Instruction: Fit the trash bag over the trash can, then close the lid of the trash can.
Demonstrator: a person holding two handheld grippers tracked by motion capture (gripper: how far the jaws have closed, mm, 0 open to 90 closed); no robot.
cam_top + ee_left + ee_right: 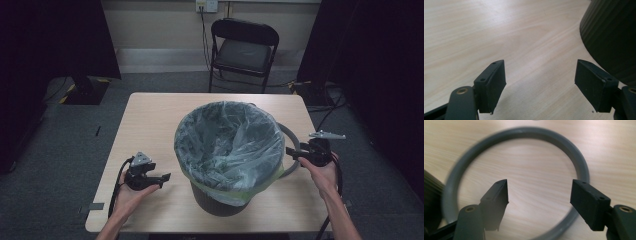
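Note:
A dark bin (220, 200) lined with a clear plastic bag (227, 142) stands in the middle of the table. Its ribbed dark wall (611, 32) fills the right edge of the left gripper view. A grey plastic ring (292, 150) lies flat on the table just right of the bin; in the right gripper view the ring (579, 162) lies below the jaws. My left gripper (162, 178) rests low at the bin's left, open with nothing between its jaws (540, 85). My right gripper (290, 151) hovers over the ring, open and empty (539, 202).
The light wooden table (150, 120) has bare room to the left and behind the bin. A black folding chair (244, 50) stands beyond the far edge. Cables run on the floor at the right, and dark curtains hang on both sides.

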